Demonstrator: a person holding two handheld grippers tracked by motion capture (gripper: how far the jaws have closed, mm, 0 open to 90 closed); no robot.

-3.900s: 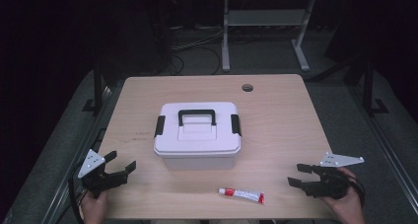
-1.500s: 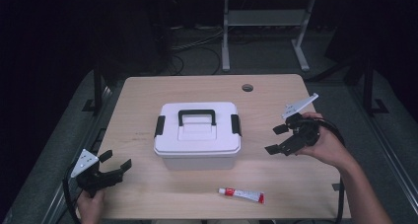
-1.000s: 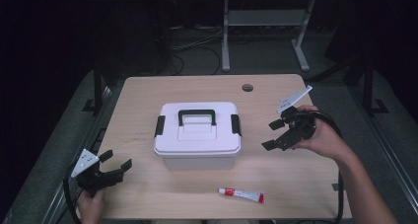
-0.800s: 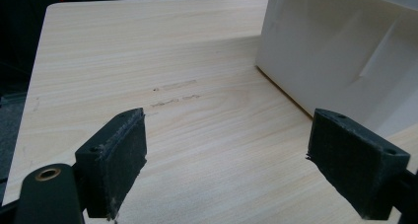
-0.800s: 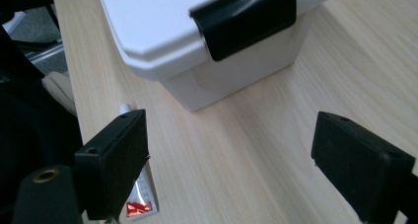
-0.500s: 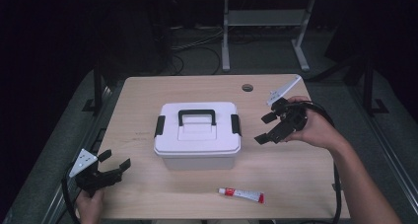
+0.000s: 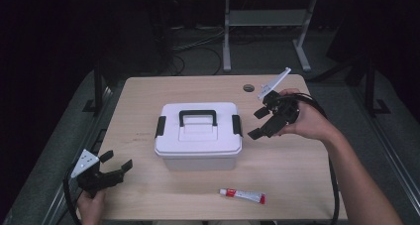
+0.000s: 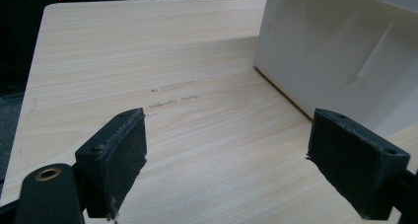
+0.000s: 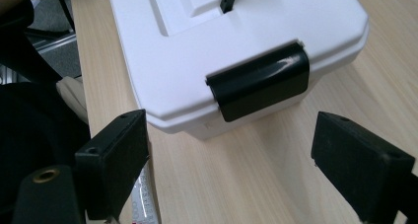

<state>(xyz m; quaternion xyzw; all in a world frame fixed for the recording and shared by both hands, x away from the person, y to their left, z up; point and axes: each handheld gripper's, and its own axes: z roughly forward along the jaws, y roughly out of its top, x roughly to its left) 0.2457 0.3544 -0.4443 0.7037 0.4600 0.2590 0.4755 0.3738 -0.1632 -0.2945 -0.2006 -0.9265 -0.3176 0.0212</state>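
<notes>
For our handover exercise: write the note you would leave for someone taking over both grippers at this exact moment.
Right gripper: open, held above the table just right of the white box, fingers aimed at its right black latch. It holds nothing.
Left gripper: open, holding nothing, low at the near left corner of the table, pointing toward the box.
Things: box sits mid-table, lid on, black handle flat. A small red and white tube lies near the front edge.
Done: nothing on the box undone; both latches look shut.
Left: probably release the right latch, then the left latch, and lift the lid.
</notes>
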